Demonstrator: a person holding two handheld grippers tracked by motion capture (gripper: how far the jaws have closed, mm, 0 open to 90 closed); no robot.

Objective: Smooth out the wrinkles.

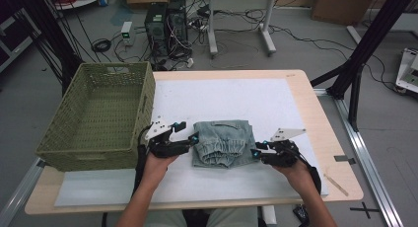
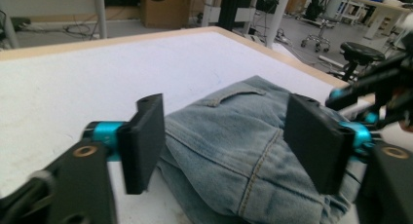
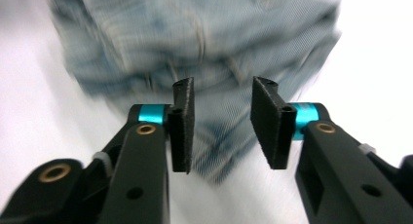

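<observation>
Flanking the folded jeans (image 1: 222,143) at lower centre of the high view on the desk (image 1: 276,103), the left tool (image 1: 190,134) and right tool (image 1: 257,150) stand parted around each end, unpinched, apparently readying a two-sided lift toward the basket (image 1: 98,113) at left

L gripper (image 1: 181,132): showing black body, cyan collars, grey 3-cornered plate
R gripper (image 1: 260,149): wearing same colours, brass screws
Forearms: going bare
</observation>
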